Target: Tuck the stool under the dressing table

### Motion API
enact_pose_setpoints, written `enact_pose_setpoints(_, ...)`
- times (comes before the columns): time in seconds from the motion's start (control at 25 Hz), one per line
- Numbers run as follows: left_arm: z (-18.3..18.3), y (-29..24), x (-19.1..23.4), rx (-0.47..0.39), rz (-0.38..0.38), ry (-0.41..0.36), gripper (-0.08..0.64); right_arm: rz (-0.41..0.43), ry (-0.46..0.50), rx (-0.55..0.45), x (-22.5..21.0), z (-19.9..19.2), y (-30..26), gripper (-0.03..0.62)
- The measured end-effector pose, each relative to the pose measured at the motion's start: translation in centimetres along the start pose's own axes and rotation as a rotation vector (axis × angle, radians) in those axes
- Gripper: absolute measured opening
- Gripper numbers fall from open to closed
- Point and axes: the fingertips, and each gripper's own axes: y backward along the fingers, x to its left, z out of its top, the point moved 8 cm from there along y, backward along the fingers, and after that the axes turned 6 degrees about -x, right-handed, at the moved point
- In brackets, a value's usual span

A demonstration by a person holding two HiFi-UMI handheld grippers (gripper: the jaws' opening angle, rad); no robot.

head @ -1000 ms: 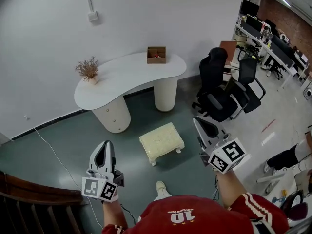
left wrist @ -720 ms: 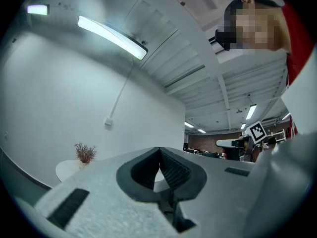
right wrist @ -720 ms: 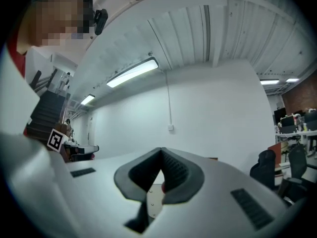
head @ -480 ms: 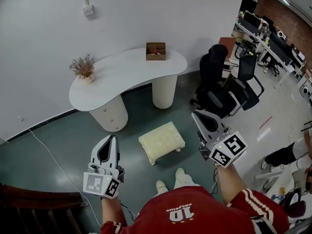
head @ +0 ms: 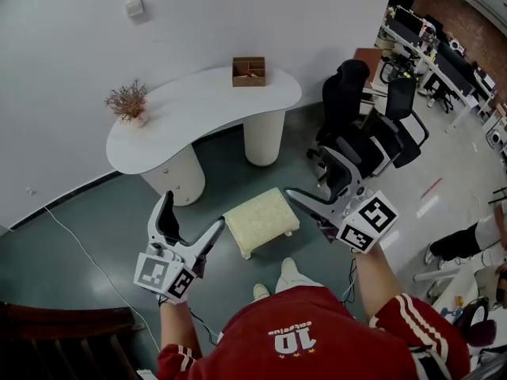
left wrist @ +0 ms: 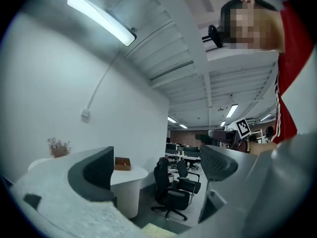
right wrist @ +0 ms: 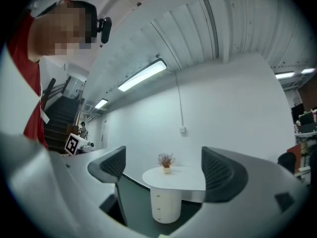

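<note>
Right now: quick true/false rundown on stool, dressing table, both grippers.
The stool stands on the floor in front of the dressing table, not under it. True.
The left gripper is shut on the stool. False: its jaws have just been opening, stand apart and hold nothing.
A wooden box sits on the dressing table. True.
The dried plant stands on the stool. False: it is on the dressing table.
The right gripper touches the stool. False: its jaws have just been opening, empty, clear of the stool.

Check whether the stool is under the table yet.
Out. The stool stands apart in front of the table, not beneath its top.
</note>
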Motion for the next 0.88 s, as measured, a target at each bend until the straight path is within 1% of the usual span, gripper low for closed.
enact_pose_setpoints(0.08, -2.1, -0.3, 0.8, 0.044, 0.001, 0.041, 0.551, 0.006, 0.009, 0.061, -0.2, -1.7, -0.6, 0.465)
enact_pose_setpoints(0.16, -4.3, -0.5, 1.3, 0.087, 0.012, 0.067, 0.551, 0.011, -0.001, 0.123, -0.4, -4.0, -0.9, 0.466)
enact_pose_setpoints(0.24, -6.8, -0.7, 1.7, 0.121, 0.036, 0.088, 0.551, 0.020, -0.036, 0.176, -1.2, -6.8, -1.0, 0.465)
enact_pose_setpoints(0.48, -15.6, -0.2, 3.3, 0.223, 0.111, 0.195, 0.549, 0.026, -0.167, 0.326, -4.1, -15.8, -0.3, 0.458)
enact_pose_setpoints(0.6, -19.8, -0.3, 3.5, 0.279, 0.121, 0.226, 0.548, 0.030, -0.199, 0.396, -6.2, -20.4, -0.1, 0.456)
enact_pose_setpoints(0.72, -24.5, -1.1, 4.2, 0.338, 0.127, 0.256, 0.548, 0.016, -0.241, 0.444, -8.7, -24.8, 0.0, 0.452)
enact_pose_setpoints(0.88, -31.6, -1.6, 6.0, 0.389, 0.177, 0.327, 0.548, -0.002, -0.319, 0.512, -12.4, -31.8, 0.2, 0.448)
